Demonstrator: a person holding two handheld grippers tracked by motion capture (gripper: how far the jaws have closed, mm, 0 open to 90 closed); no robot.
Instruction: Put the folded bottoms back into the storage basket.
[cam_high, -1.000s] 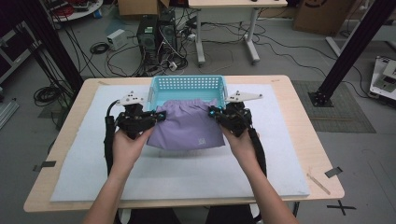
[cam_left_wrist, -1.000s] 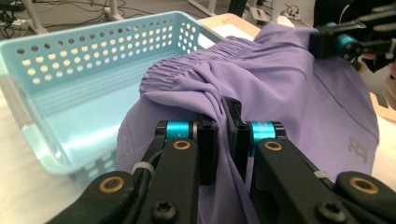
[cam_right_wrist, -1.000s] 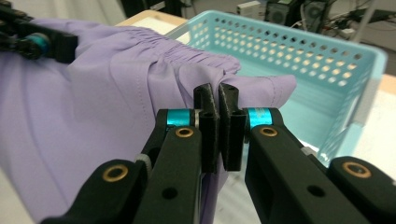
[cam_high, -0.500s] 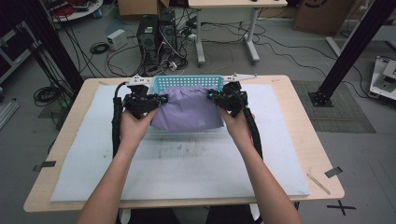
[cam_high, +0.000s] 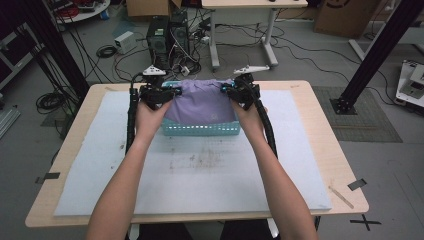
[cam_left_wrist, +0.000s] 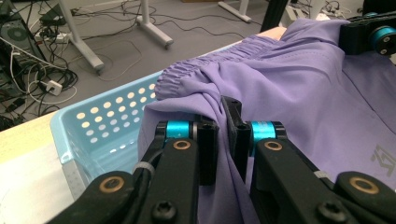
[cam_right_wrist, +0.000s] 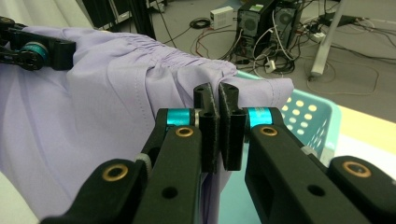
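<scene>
Both grippers are clamped on a purple garment (cam_high: 201, 103), held stretched over the turquoise basket (cam_high: 200, 129): the left gripper (cam_high: 169, 93) at the basket's left end, the right gripper (cam_high: 228, 90) at its right end. Forearms are extended level from the near edge toward the basket. Beneath the basket a pale mat (cam_high: 190, 175) is spread on the wooden table (cam_high: 327, 150); beyond it, cables and computer towers (cam_high: 167, 35) are seen on the floor.

Lilac garment (cam_high: 202, 102), turquoise hole-dotted basket (cam_high: 200, 129), pale blue mat (cam_high: 200, 175), black tongs (cam_left_wrist: 223, 135).
</scene>
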